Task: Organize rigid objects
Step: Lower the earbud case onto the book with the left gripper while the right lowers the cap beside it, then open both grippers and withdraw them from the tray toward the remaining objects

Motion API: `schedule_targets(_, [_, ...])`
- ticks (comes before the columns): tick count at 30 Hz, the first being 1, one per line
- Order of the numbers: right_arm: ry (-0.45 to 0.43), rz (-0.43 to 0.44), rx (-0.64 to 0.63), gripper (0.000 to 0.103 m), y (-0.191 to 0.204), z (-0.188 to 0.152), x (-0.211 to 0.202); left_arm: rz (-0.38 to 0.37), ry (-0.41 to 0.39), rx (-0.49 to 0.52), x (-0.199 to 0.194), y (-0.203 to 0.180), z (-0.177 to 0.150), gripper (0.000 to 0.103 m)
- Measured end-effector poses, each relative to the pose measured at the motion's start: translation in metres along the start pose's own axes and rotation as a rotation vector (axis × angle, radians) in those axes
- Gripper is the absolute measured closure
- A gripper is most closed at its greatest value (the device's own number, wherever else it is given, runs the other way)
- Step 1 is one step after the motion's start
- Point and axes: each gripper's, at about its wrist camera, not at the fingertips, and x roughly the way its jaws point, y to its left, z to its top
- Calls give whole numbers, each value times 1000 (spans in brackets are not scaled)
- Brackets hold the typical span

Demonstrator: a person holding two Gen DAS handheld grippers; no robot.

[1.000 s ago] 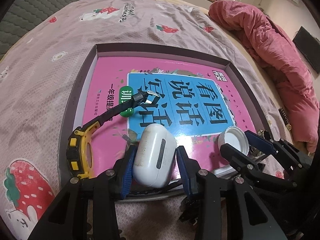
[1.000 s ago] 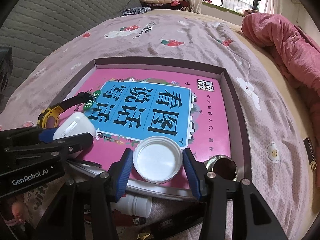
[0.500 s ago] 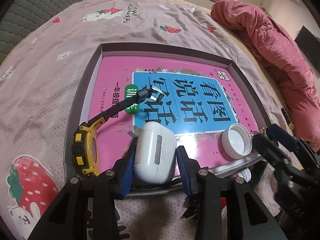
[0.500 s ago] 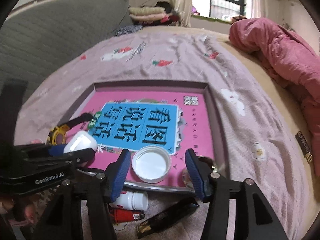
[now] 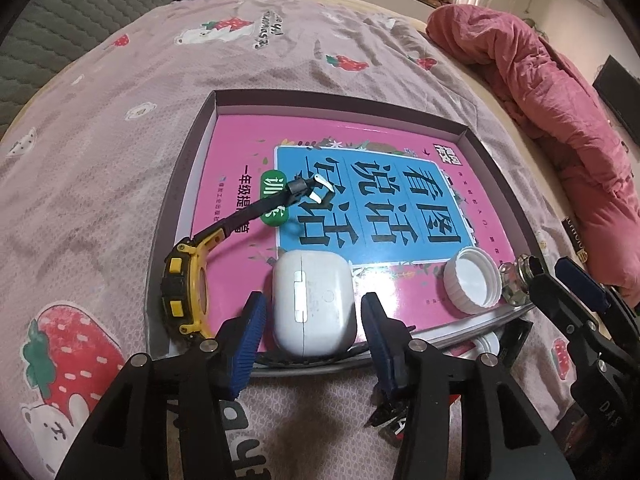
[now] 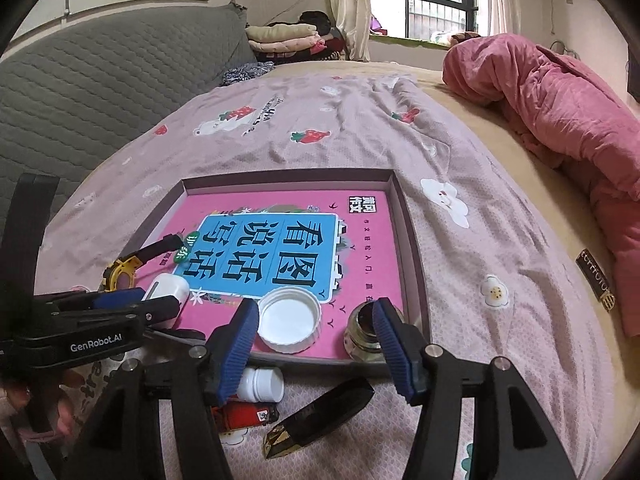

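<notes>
**Op:** Looking down my left gripper [image 5: 312,320]: the jaws are opening, and the white earbud case [image 5: 314,304] lies between the blue pads with a gap on each side, so nothing is gripped. The case rests on the pink book [image 5: 360,168] at the near edge of the shallow tray [image 5: 180,184].

**QA:** Right side?

**Op:** My right gripper [image 6: 316,332] is spread wide, pads clear of everything. The white cap [image 6: 289,323], hollow side up, sits on the book just ahead of the left pad. The small metal-rimmed jar [image 6: 364,332] stands upright in the tray's near right corner, partly behind the right pad; I can't tell if the pad touches it.

**QA:** Other items in the tray?

**Op:** The yellow-and-black watch [image 5: 186,284] lies at the left side, its strap running up across the book's green badge.

**QA:** Outside the tray?

**Op:** On the strawberry-print bedspread [image 6: 480,240], just in front of the tray's near wall: a small white bottle [image 6: 262,385] on its side, a red lighter [image 6: 244,416] beside it, and a black-and-gold case [image 6: 320,420]. A pink quilt [image 6: 560,112] is bunched far right. Fingers [image 6: 60,420] show under the left tool's handle.
</notes>
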Motion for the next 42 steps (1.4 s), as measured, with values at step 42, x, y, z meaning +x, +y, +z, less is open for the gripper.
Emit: schedule_targets(42, [-46,16,18,43,-15,-31,-52,-49,-97,45,-81,-11,-49,38])
